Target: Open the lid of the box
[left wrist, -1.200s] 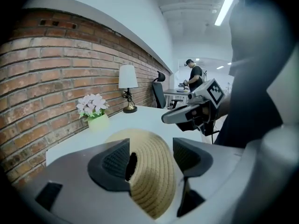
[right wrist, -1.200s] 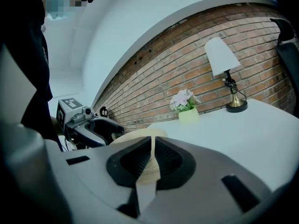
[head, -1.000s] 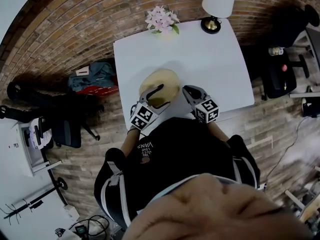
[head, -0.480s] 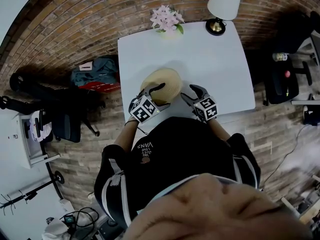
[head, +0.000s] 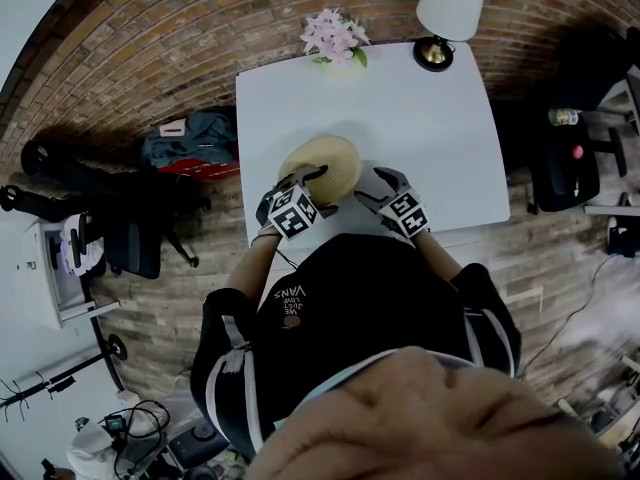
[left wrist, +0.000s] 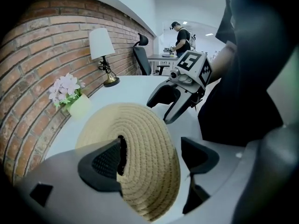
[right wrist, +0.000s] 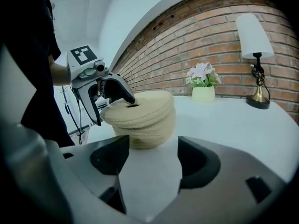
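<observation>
**Both grippers spread at the woven box, lid on**

Left gripper: jaws wide apart, having just been opening. The near half of the straw lid sat between them. One finger lay at the small hole in the lid's centre; the other stood off past the lid's rim, clear of it. Could not tell whether the first finger pressed on the lid.

Right gripper: jaws also apart, having just been opening. Only bare white surface lay between them. The round woven box stood just ahead of its jaws, not touched.

In the right gripper view the lid was on the box, sitting slightly askew, overhanging on the left gripper's side.

Beyond the box, well ahead of both grippers: pink flowers in a pale pot and a lamp, at the surface's far edge by the brick wall.
</observation>
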Available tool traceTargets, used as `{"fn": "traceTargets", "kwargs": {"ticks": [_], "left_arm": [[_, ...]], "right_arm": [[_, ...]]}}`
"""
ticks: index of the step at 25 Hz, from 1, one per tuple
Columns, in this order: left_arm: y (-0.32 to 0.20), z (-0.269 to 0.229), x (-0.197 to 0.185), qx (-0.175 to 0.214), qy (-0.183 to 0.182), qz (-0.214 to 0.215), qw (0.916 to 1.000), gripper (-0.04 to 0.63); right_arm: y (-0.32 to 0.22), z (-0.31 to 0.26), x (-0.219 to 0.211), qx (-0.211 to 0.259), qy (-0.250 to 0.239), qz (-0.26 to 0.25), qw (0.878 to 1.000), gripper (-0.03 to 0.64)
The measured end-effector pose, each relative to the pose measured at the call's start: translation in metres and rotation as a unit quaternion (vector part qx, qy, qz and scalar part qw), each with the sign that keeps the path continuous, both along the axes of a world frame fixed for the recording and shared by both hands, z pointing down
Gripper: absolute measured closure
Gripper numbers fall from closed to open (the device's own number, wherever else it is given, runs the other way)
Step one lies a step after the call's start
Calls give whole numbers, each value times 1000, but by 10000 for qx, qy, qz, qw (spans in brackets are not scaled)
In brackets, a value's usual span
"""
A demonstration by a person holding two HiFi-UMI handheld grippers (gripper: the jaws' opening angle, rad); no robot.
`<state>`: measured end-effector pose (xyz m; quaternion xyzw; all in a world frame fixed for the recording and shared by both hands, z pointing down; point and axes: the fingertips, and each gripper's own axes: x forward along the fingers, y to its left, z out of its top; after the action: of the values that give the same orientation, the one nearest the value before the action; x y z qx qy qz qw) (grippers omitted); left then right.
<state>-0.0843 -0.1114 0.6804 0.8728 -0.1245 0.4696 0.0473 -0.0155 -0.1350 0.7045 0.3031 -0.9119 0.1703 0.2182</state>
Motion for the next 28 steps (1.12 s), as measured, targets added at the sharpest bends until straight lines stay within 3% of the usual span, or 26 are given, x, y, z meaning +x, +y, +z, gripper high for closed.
{"fn": "traceTargets", "kwargs": {"ticks": [6,14,20,28], "left_arm": [[-4,9,2,-208,-193,-199,9994,202],[-2,28,4,-645,-736,-363,9945,202],[-1,37,4,-707,-947,-335,9924,202],[-6,40,2,-486,-1121,-353,9919,204]], "right_arm": [[-5,2,-6,71,90,-285,9995,316],[-10,1,-20,44,13,-577,9983,316],[-11,4,-29,-10,9,-798,9968,316],[-13,8,-32,-118,-126,-938,9954,316]]}}
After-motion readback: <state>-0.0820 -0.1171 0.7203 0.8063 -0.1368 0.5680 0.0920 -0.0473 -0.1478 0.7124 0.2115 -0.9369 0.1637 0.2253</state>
